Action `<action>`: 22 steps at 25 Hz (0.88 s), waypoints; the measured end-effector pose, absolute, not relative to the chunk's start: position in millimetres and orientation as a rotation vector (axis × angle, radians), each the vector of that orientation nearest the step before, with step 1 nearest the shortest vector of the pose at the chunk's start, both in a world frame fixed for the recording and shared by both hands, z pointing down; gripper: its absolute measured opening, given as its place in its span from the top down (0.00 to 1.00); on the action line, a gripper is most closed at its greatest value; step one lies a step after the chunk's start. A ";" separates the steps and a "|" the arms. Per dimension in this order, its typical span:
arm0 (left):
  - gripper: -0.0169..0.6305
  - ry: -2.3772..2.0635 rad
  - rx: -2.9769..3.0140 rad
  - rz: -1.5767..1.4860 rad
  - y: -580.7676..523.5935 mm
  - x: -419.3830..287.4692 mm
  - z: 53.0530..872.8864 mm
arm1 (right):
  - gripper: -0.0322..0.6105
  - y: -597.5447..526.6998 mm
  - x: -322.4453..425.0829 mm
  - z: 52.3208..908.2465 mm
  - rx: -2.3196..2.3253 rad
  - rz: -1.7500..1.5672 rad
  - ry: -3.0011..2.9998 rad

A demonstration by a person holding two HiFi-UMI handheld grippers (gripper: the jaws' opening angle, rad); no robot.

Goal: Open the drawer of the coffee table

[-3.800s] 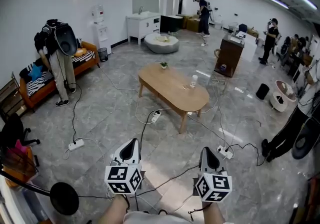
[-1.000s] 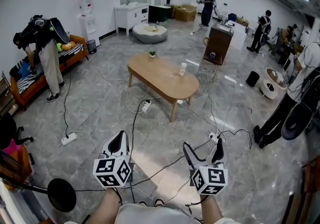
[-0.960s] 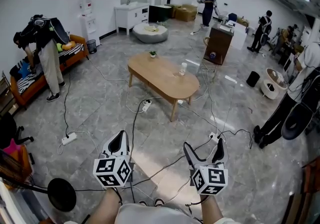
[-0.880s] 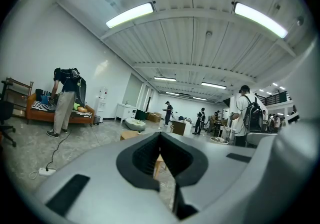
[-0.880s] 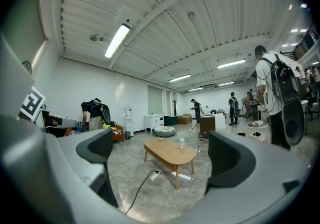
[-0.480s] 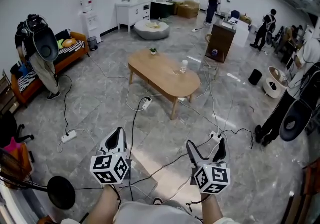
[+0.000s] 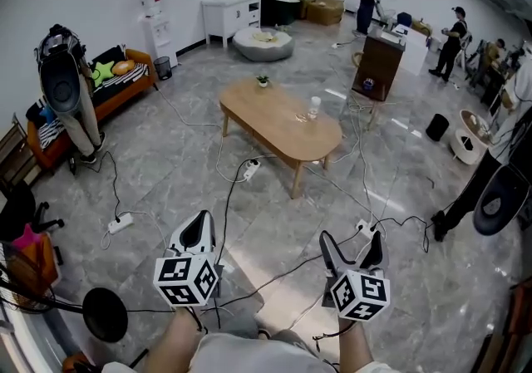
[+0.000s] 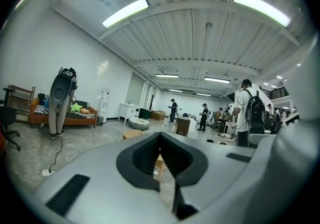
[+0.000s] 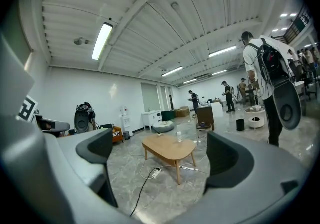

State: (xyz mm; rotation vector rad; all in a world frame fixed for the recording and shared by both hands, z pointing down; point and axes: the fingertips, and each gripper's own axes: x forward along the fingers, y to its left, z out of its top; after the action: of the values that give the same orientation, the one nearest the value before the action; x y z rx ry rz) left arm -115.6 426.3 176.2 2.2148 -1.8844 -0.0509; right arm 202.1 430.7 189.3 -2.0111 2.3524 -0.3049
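— Where are your claws right now?

— Both are low in front of me, over the grey marble floor [image 7: 158, 188]. My left claw [image 7: 198, 223] has its jaws pressed together at the tips, with only a thin slit below them and nothing between them. My right claw [image 7: 352, 240] has its jaws spread wide and holds nothing.

— And the bench?

— The bench [image 7: 278, 118] is a low oval wooden one on slim legs, well apart from both claws, ahead of me near the middle of the room. In the right gripper view I see it framed between the open jaws, far off. I can't pick out its drawer from this far.

— Anything standing on it?

— A clear bottle [image 7: 315, 105] stands upright toward the bench's right end, and a small potted plant [image 7: 263, 80] sits at its far left end.

— What about the floor around it?

— A white power strip [image 7: 252, 169] lies just beside the bench's near side, and a dark cable [image 7: 230, 205] runs from it toward my left claw. An orange sofa [image 7: 125, 80] stands against the left wall, with a person [image 7: 71, 101] in front of it.
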 end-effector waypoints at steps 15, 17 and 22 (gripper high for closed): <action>0.98 -1.847 2.209 -0.048 331.6 -128.1 195.0 | 0.06 347.3 192.8 214.5 -2.057 -0.398 2.343; 0.98 -1.843 2.215 -0.050 310.2 -134.3 194.3 | 0.06 326.0 188.2 210.0 -2.070 -0.376 2.337; 0.98 -1.824 2.216 -0.052 249.4 -157.4 197.2 | 0.06 270.1 167.2 202.6 -2.087 -0.349 2.324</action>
State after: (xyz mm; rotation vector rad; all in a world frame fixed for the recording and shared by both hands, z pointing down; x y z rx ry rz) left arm -157.4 249.4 197.2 2.2163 -1.8239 -0.0521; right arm 167.2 270.1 202.6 -2.0868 2.3237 -0.3491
